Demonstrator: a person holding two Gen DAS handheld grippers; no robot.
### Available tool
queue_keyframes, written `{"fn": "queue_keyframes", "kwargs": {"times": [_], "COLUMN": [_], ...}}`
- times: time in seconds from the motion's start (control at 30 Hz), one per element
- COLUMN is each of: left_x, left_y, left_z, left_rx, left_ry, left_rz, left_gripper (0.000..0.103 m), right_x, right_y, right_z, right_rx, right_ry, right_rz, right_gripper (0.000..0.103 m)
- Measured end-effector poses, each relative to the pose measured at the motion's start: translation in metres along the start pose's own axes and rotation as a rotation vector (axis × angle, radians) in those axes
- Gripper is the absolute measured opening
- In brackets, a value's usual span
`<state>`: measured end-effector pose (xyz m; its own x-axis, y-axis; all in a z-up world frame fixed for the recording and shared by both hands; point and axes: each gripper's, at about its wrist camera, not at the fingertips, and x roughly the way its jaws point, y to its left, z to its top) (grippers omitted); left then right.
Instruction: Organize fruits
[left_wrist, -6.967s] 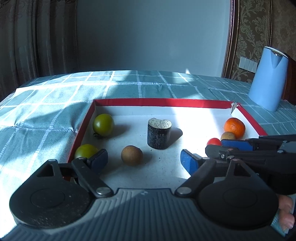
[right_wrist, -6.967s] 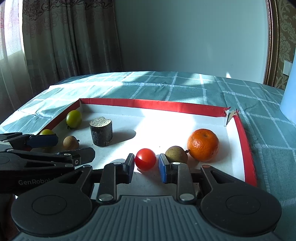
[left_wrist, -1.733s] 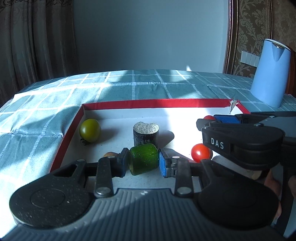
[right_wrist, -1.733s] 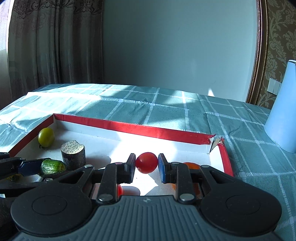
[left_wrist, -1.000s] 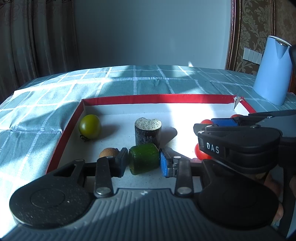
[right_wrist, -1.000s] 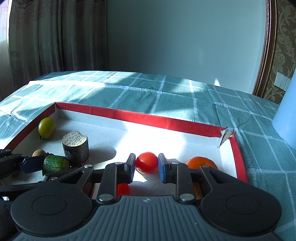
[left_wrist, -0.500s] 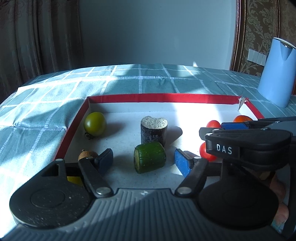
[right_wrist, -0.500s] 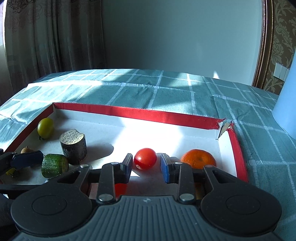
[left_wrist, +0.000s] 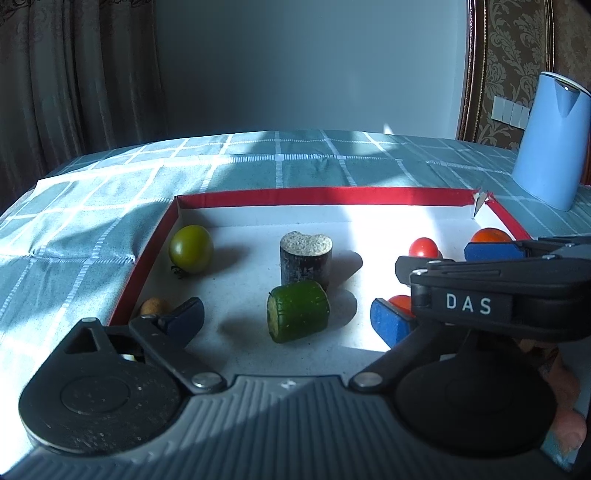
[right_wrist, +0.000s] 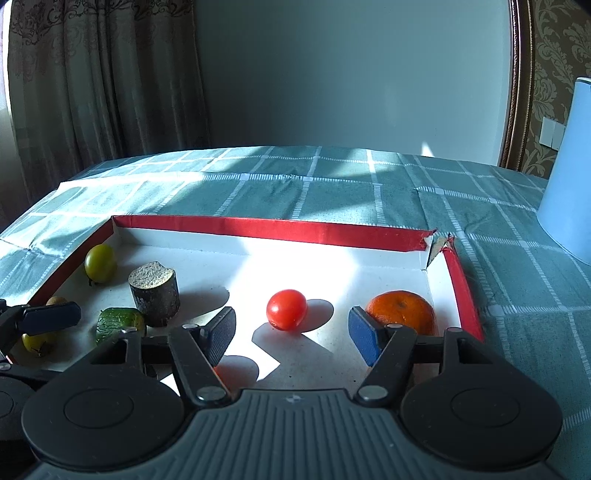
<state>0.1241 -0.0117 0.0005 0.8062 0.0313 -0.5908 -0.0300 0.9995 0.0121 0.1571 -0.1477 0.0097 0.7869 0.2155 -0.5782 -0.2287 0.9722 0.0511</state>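
Note:
A red-rimmed white tray (left_wrist: 332, 195) holds the fruit. My left gripper (left_wrist: 290, 319) is open, with a green cucumber piece (left_wrist: 298, 311) lying free between its fingers, next to a dark cut stump (left_wrist: 306, 258). A green tomato (left_wrist: 191, 249) and a small brown fruit (left_wrist: 153, 306) lie at the left. My right gripper (right_wrist: 291, 334) is open just behind a red tomato (right_wrist: 286, 309) that rests on the tray floor. An orange (right_wrist: 400, 312) sits beside its right finger. A second red tomato (right_wrist: 221, 371) shows under the left finger.
A light blue kettle (left_wrist: 552, 140) stands on the teal checked tablecloth (left_wrist: 258, 155) at the right, beyond the tray's torn corner (right_wrist: 437, 243). A yellow-green fruit (right_wrist: 37, 341) lies at the tray's near left. Curtains and a wall are behind the table.
Both grippers have opened fully. The left let go of the cucumber piece, the right let go of the red tomato; both now lie on the tray. Both grippers drew back slightly.

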Motion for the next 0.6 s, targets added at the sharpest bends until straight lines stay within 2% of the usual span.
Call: {"fn": "queue_keyframes", "kwargs": {"times": [0.13, 0.23, 0.6], "left_x": [-0.006, -0.008, -0.027], "left_y": [0.000, -0.001, 0.004], "left_z": [-0.002, -0.003, -0.010], "left_rx": [0.003, 0.014, -0.006], "left_ry": [-0.015, -0.023, -0.043], "left_rz": [-0.002, 0.007, -0.012], "left_gripper": [0.099, 0.103, 0.103], "right_x": [-0.009, -0.015, -0.048], "right_y": [-0.006, -0.007, -0.015], "right_z": [-0.005, -0.008, -0.021], "right_rx": [0.045, 0.060, 0.119], "right_ry": [-0.008, -0.017, -0.062], "right_rz": [0.016, 0.030, 0.085], "right_gripper": [0.067, 0.072, 0.075]}}
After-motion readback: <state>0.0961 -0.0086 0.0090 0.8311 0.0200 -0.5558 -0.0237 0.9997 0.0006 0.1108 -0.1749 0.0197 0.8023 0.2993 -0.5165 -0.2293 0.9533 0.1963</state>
